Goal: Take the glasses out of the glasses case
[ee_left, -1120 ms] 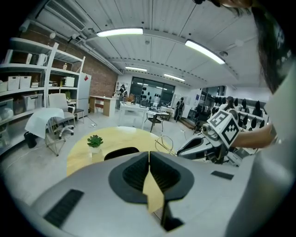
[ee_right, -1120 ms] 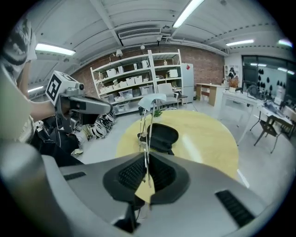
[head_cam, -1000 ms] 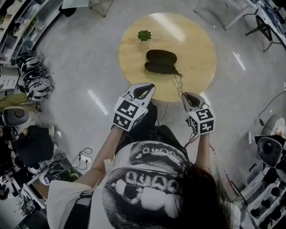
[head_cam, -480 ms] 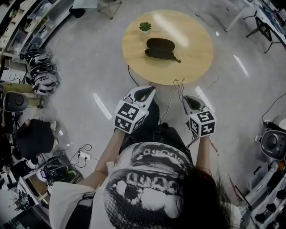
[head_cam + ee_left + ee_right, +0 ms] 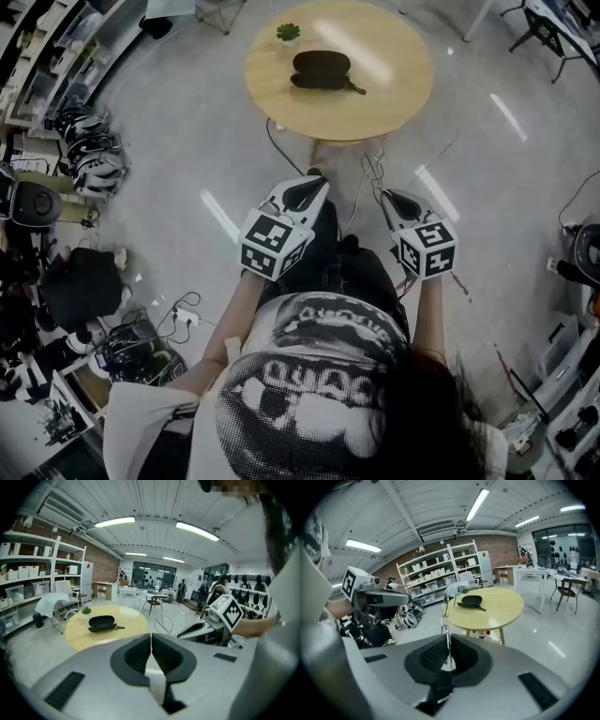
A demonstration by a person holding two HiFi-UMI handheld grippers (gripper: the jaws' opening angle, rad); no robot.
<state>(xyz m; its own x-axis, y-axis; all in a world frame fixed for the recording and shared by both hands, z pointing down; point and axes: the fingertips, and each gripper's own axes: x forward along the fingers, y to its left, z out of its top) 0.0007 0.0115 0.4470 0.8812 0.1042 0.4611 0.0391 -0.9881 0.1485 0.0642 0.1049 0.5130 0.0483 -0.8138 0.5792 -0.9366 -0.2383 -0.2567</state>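
A black glasses case (image 5: 322, 67) lies open on the round wooden table (image 5: 398, 89), far ahead of both grippers; it also shows as the case (image 5: 102, 622) in the left gripper view and the case (image 5: 471, 602) in the right gripper view. My right gripper (image 5: 386, 195) is shut on thin wire-framed glasses (image 5: 373, 172), which stick up from between its jaws as the glasses (image 5: 446, 613). My left gripper (image 5: 309, 181) is shut with nothing in it, level with the right one, over the floor in front of the person's legs.
A small potted plant (image 5: 288, 33) stands on the table beside the case. Helmets (image 5: 89, 159) and shelving line the left side. Cables and a power strip (image 5: 178, 323) lie on the floor at lower left. A chair (image 5: 548, 23) stands at upper right.
Both grippers have drawn back from the table together, and the table with the case now sits further up in the head view. The glasses stay in the right gripper.
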